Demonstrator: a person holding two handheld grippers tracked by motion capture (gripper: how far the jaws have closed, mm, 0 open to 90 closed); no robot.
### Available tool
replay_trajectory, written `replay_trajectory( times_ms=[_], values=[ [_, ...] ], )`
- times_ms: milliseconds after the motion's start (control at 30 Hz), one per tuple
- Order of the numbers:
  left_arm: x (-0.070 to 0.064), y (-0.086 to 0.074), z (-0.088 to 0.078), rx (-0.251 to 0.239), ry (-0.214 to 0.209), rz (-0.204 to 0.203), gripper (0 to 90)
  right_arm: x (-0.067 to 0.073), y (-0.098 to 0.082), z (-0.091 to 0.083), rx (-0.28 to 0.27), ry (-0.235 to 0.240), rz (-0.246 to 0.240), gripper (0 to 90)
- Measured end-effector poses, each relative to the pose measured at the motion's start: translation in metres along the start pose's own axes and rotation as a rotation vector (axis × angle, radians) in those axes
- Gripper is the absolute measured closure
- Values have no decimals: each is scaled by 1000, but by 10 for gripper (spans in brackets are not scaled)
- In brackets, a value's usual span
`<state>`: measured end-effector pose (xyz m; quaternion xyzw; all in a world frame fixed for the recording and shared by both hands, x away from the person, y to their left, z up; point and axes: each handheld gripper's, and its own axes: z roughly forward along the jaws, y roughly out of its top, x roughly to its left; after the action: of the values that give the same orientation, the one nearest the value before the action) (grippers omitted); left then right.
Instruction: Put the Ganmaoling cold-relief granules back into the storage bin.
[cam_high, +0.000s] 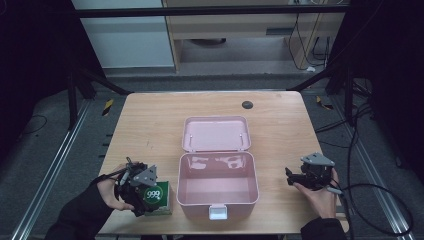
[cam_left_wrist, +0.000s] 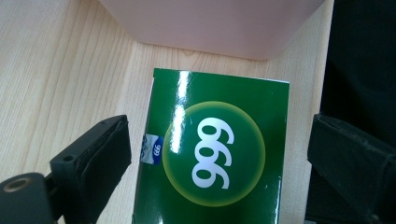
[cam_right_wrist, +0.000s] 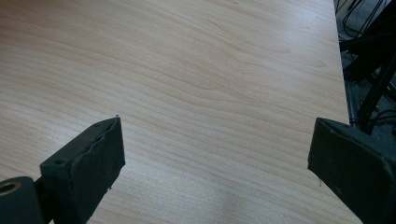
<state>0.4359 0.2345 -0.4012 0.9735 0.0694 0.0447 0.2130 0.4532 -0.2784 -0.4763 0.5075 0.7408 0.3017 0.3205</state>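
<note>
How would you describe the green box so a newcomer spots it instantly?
Start at the open pink case mid-table. Just left of its front corner, under the left gripper, lies the green box. It alone is glossy green, with a white "999" in a round emblem.

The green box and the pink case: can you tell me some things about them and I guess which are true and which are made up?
1. The pink case has its lid open. True.
2. The green box is inside the pink case. False: it lies on the table, beside the case, on the left in the high view.
3. The green box has "999" printed on it. True.
4. The left gripper is squeezing the green box tight. False: its jaws stand open on either side of the box, with gaps showing.
5. The right gripper holds a toy. False: its jaws are open over bare table.
</note>
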Motion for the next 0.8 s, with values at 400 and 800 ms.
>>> replay_trajectory(
  times_ms=[400,800],
  values=[
    [3,2,8,36,7,7,39,1,0,2,21,5,-19,33],
    [5,0,19,74,-16,9,47,3,-1,5,35,11,-44,29]
  ],
)
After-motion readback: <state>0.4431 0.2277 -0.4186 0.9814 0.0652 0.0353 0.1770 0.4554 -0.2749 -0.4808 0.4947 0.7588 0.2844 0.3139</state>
